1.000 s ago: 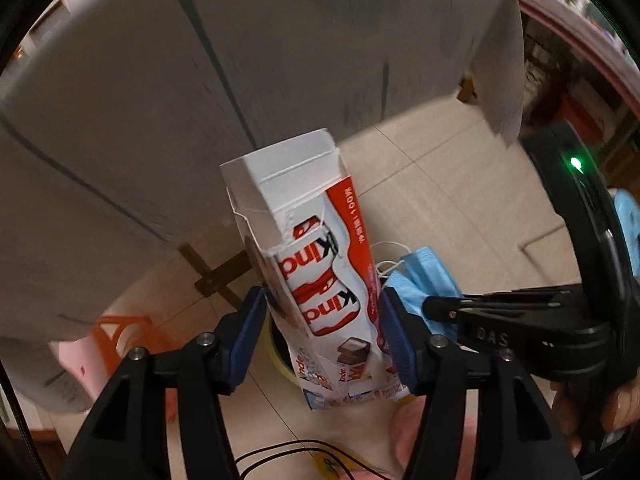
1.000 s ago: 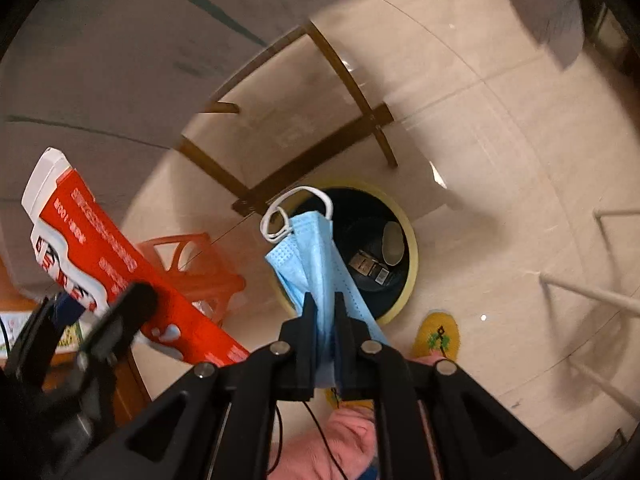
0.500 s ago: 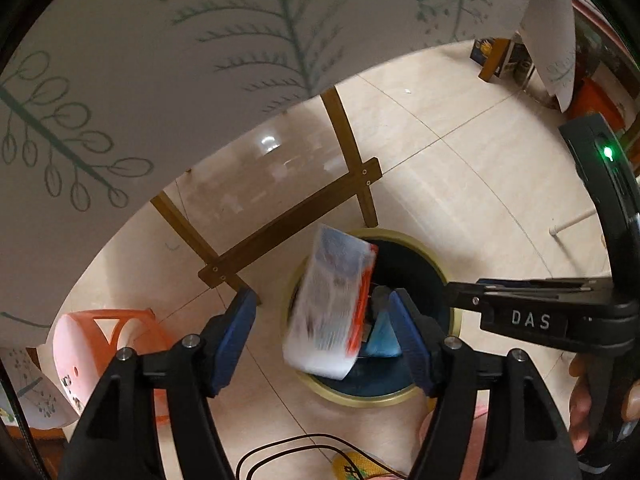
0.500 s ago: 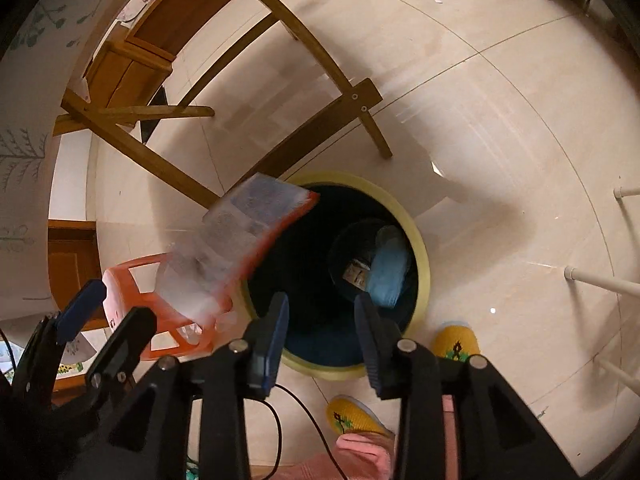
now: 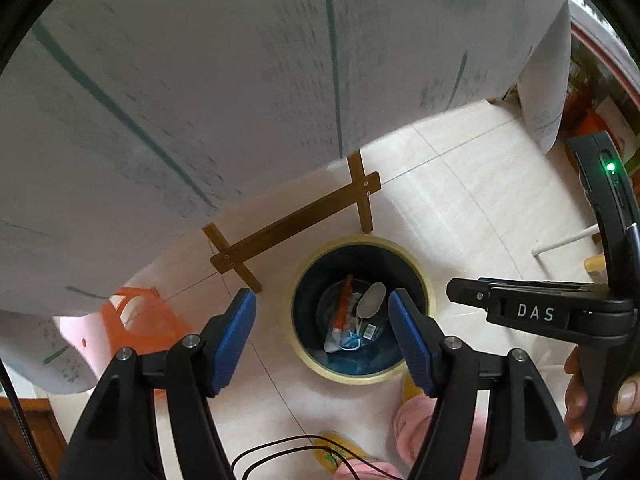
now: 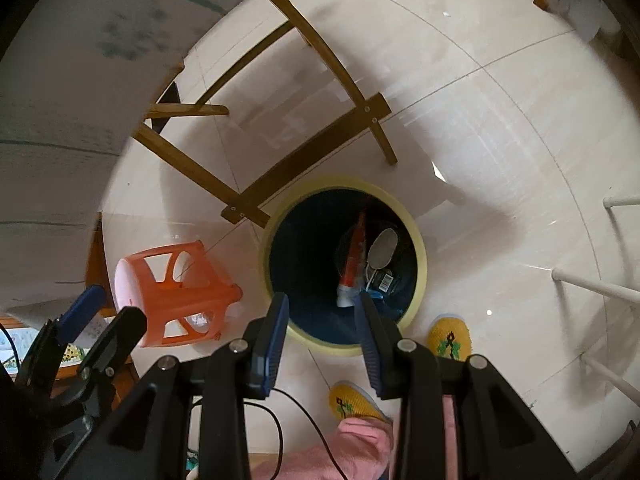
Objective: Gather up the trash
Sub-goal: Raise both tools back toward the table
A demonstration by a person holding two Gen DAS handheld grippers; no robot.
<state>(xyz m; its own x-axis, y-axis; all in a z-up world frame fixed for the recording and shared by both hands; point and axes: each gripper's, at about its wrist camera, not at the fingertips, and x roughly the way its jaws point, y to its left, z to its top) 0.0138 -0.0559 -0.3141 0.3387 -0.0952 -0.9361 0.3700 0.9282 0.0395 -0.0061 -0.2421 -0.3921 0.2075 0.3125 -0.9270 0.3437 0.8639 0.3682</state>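
Observation:
A round dark bin with a yellow rim (image 5: 425, 280) (image 6: 421, 252) stands on the floor below both grippers. Inside lie the red and white Kinder box (image 5: 343, 312) (image 6: 352, 264), the blue face mask (image 5: 352, 339) and a grey spoon-like piece (image 5: 371, 305) (image 6: 383, 248). My left gripper (image 5: 322, 338) is open and empty above the bin. My right gripper (image 6: 322, 344) is open and empty above the bin's near rim; it also shows in the left wrist view (image 5: 520, 312).
A table with a white patterned cloth (image 5: 240, 80) overhangs the floor; its wooden legs and crossbar (image 5: 296, 224) (image 6: 304, 168) stand beside the bin. An orange plastic stool (image 6: 176, 292) lies left. Yellow slippers (image 6: 450, 338) are near the bin. White rails (image 6: 592, 288) stand right.
Both grippers have opened. The Kinder box fell from the left gripper and the blue mask from the right; both now lie inside the bin.

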